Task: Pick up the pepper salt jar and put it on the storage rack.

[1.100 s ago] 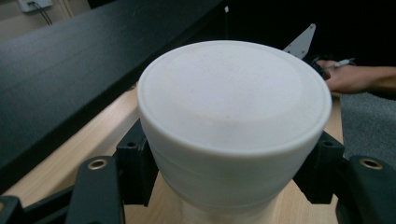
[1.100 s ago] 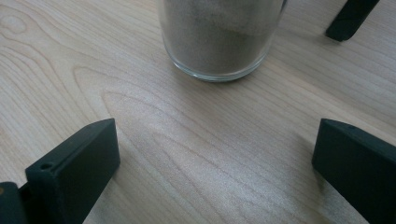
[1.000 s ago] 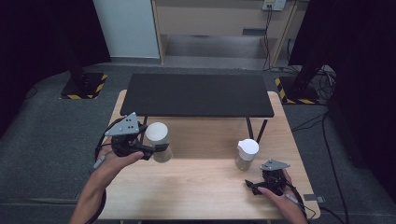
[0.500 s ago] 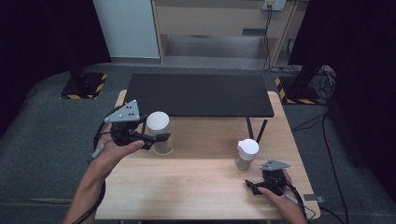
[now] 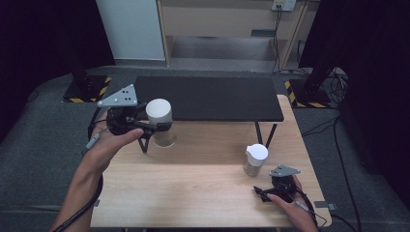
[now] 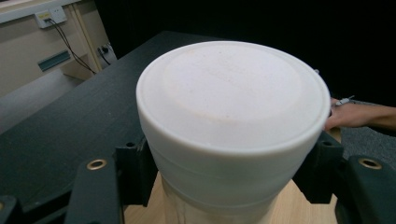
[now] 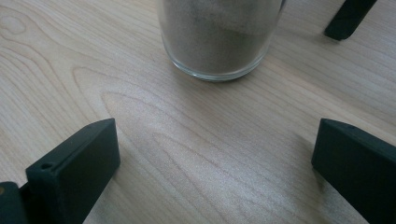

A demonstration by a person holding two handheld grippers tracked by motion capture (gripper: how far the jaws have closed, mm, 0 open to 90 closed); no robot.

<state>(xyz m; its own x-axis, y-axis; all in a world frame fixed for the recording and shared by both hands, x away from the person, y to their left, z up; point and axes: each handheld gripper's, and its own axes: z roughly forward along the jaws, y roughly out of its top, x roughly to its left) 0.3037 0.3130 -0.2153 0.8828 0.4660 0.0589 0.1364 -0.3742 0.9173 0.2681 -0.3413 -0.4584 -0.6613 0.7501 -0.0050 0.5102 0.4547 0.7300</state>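
A glass jar with a white lid [image 5: 158, 111] hangs above the left part of the wooden table [image 5: 193, 198], with my left gripper [image 5: 153, 127] shut on it just below the lid. In the left gripper view the lid [image 6: 233, 93] is close up, and both jaws of the left gripper [image 6: 229, 177] press the jar's sides. A second white-lidded jar [image 5: 255, 158] stands on the table at the right. My right gripper [image 5: 265, 190] rests near the front right edge, open. In the right gripper view that jar [image 7: 219, 37] holds brownish powder and stands ahead of the right gripper [image 7: 215, 172], apart from it.
A low black shelf [image 5: 208, 96] on thin legs spans the far half of the table, just behind the lifted jar. One of its legs [image 7: 348, 18] stands beside the right jar. Bare wood lies between the two hands.
My left gripper has risen with the jar, lifting it off the table and a little toward the black shelf. The right gripper and the second jar have stayed put.
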